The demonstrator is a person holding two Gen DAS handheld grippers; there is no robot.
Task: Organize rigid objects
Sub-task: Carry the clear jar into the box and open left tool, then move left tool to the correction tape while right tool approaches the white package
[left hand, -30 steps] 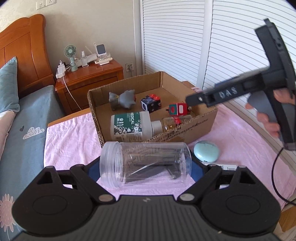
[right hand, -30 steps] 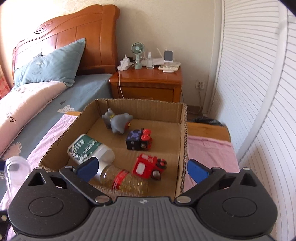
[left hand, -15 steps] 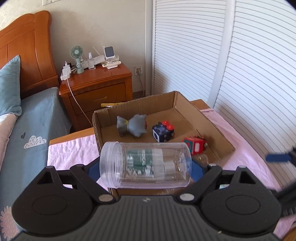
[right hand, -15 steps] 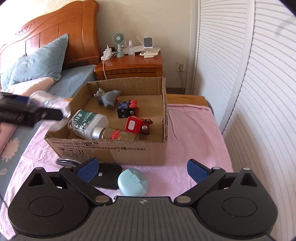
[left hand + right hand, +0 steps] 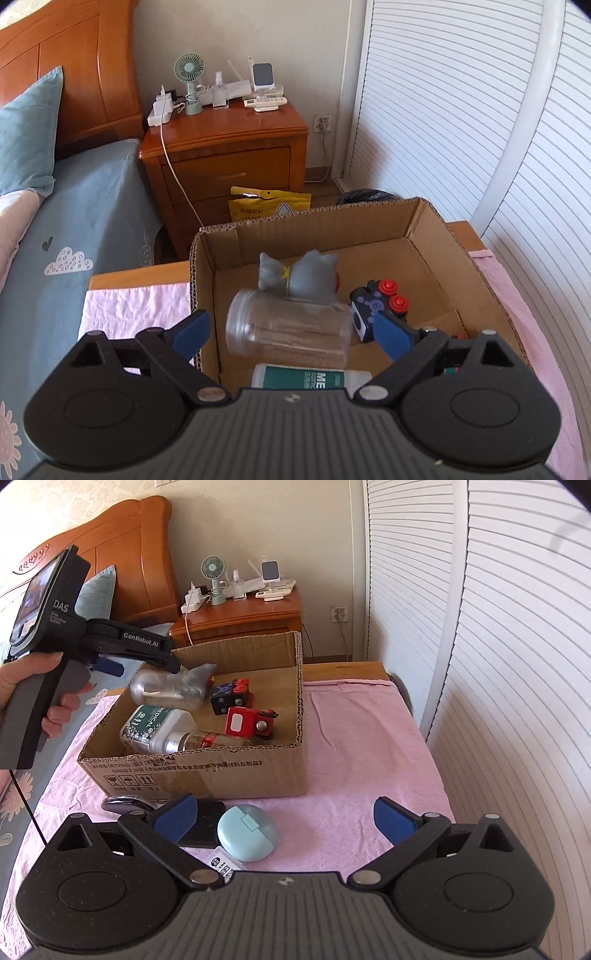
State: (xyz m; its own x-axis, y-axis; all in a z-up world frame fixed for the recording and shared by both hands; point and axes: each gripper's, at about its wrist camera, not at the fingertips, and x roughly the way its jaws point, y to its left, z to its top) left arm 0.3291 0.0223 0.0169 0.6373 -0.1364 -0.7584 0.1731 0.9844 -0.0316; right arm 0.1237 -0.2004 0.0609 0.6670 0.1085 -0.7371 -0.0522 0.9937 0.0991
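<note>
A clear plastic jar [image 5: 288,334] lies on its side inside the cardboard box [image 5: 306,218], over a green-and-white bottle [image 5: 310,378]. My left gripper [image 5: 291,336] straddles the jar; its jaws are opening and a gap shows at each end of the jar. The right wrist view shows that gripper [image 5: 144,664] in a hand above the box's left side, with the jar [image 5: 166,690] just below it. My right gripper [image 5: 284,818] is open over the pink cloth in front of the box [image 5: 192,771]. A teal round case [image 5: 245,832] lies by its left finger.
The box also holds a grey figure [image 5: 306,277], a black cube with red buttons [image 5: 373,306], a red toy car [image 5: 251,722] and a small glass bottle [image 5: 207,740]. A black object [image 5: 205,823] and a dark mouse-like thing [image 5: 125,805] lie beside the case. Bed left, nightstand [image 5: 225,147] behind.
My left gripper carried the jar from in front of the box to over it, and its fingers have spread off the jar. My right gripper pulled back from the box to the teal case.
</note>
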